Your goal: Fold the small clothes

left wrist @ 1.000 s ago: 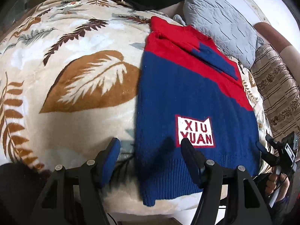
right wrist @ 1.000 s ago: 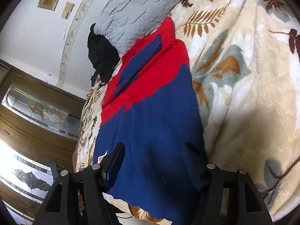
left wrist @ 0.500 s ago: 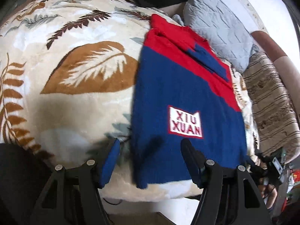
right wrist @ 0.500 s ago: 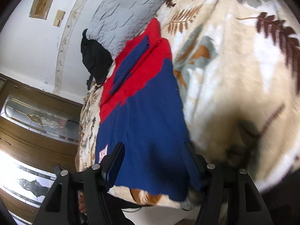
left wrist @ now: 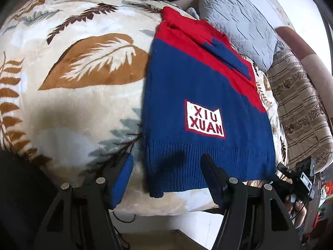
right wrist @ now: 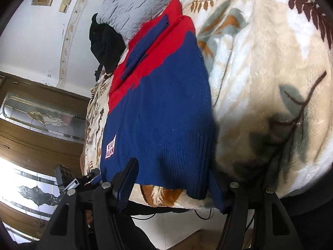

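Note:
A small knitted sweater (left wrist: pixel 197 87), blue below and red at the top, lies flat on a leaf-print blanket (left wrist: pixel 68 87), sleeves folded in, with a white "XIU XUAN" patch (left wrist: pixel 205 118). Its ribbed hem is at the bed's near edge. My left gripper (left wrist: pixel 166 177) is open and empty, its jaws standing either side of the hem's left corner, just in front of it. In the right wrist view the sweater (right wrist: pixel 162 108) runs away from my right gripper (right wrist: pixel 172 185), which is open and empty at the other hem corner.
A grey quilted pillow (left wrist: pixel 239 20) and a black garment (right wrist: pixel 104 45) lie beyond the sweater's collar. A striped sofa cover (left wrist: pixel 299 108) is to the right. The bed edge drops to the floor (left wrist: pixel 197 225) below both grippers. A wooden door with glass (right wrist: pixel 41 120) stands at left.
Both grippers have drawn back toward the near bed edge and sit lower at the hem. The sweater has not moved; both stay open.

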Demonstrator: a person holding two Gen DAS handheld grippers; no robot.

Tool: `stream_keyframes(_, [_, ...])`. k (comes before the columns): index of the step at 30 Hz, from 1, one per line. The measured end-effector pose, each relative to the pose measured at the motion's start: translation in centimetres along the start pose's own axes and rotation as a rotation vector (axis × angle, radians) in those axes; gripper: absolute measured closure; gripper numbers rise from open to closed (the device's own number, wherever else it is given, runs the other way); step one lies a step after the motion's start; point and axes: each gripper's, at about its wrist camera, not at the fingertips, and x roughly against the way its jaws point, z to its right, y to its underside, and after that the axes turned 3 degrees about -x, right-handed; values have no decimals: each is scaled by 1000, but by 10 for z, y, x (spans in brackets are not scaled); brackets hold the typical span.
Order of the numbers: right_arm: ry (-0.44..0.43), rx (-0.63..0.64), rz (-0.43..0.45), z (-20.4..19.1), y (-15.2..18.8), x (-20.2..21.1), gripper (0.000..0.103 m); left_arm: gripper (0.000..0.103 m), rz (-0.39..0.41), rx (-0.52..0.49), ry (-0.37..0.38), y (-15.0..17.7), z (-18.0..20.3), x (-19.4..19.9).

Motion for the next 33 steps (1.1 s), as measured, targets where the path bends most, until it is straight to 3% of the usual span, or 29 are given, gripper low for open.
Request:
stream_keyframes(1, [0,0,-1,0,1,0,37,36,-2,-4,4,-1,0,-1])
stream_keyframes(2, [0,-1,-1,0,1,0,38,45,-1,-6,9,0,1,-1])
stream_keyframes(3, [2,-3,0,0,2,0,40,63,-2,-10,9,0,2,0])
stream_keyframes(5, [7,-8,7,1,2,1,48,86,-26,-26,-24,0,3,-4])
stream_keyframes(6, [9,-11,7,1,3,1,62,94,-31,-29,-38,-2,3,-6])
stream_keyframes(7, [20,-21,4,3,3,0,70,96,-35,-27,-56,-2,1,-7])
stream_keyframes(10, [40,-34,-7,4,1,-2,74,98,-25,-11,-53,-1,-2,-1])
stream_keyframes(14, [18,-6,44,-7,-2,12,77,98,21,-23,-33,-3,3,13])
stream_keyframes(17, [1,-30,44,-1,-6,15,76,98,-7,-15,-41,-3,-1,2])
stream_keyframes(19, [-4,-75,25,9,-7,10,74,92,-45,0,-47,0,-4,-7])
stream_keyframes(20, [-4,-84,23,11,-7,10,73,83,-44,7,-31,1,-4,-8])
stream_keyframes(21, [-4,-95,25,14,-7,9,69,73,-36,13,-9,2,-4,-7])
stream_keyframes(22, [-6,-100,27,15,-6,10,48,67,-35,13,11,2,-3,-7])
stream_keyframes(23, [-11,-103,32,15,-7,10,38,58,-35,8,25,2,-1,-6])
stream_keyframes(26, [-5,-63,58,9,-6,13,36,57,-30,-32,1,4,6,-7])
stream_keyframes(27, [-6,-60,61,8,-5,13,38,59,-31,-41,-5,4,8,-8])
stream_keyframes(28, [-3,-62,57,8,-6,12,54,64,-34,-50,-17,4,7,-9])
stream_keyframes(30, [17,-89,21,13,-7,6,78,97,-44,-51,-62,2,5,-10])
stream_keyframes(32, [42,-79,5,13,-8,2,93,98,-53,-12,-26,0,-4,-10])
stream_keyframes(33, [52,-64,2,10,-7,1,95,98,-47,-6,-18,0,-6,-7])
